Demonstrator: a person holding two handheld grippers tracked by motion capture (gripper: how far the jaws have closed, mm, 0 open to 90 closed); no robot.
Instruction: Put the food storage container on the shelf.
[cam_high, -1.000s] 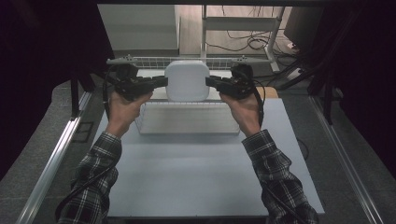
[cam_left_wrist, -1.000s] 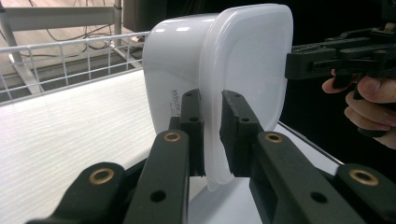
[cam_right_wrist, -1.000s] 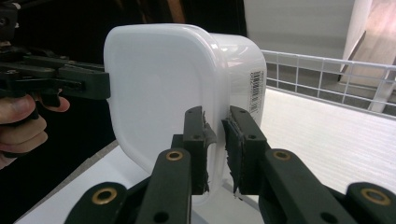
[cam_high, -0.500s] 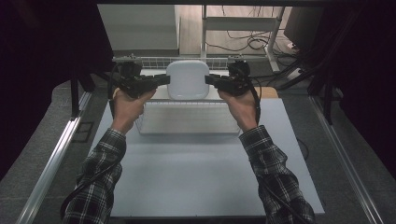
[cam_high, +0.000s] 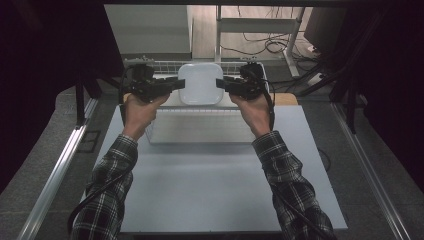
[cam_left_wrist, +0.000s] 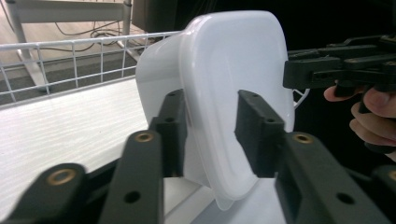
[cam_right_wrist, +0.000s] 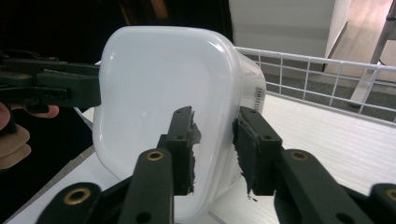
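A white plastic container (cam_high: 200, 82) with rounded corners hangs in the air between my two grippers, over the far part of the table. My left gripper (cam_high: 177, 84) is shut on its left rim and my right gripper (cam_high: 220, 84) on its right rim. In the left gripper view the black jaws (cam_left_wrist: 211, 95) pinch the container's (cam_left_wrist: 233, 70) edge, with the other gripper (cam_left_wrist: 336, 70) at the far side. In the right gripper view the jaws (cam_right_wrist: 215, 114) clamp the container's (cam_right_wrist: 159, 93) rim, and the left gripper (cam_right_wrist: 51, 88) grips the opposite side.
A white wire basket (cam_high: 165, 65) stands at the table's far edge below the container. A pale slatted board (cam_high: 200, 127) lies in front of it on the grey table top (cam_high: 210, 185). A metal rail (cam_high: 55, 180) runs along the left; cables (cam_high: 270, 45) lie on the floor beyond.
Both hands have carried the container a little farther from the person, toward the wire basket. The grip on both sides is unchanged.
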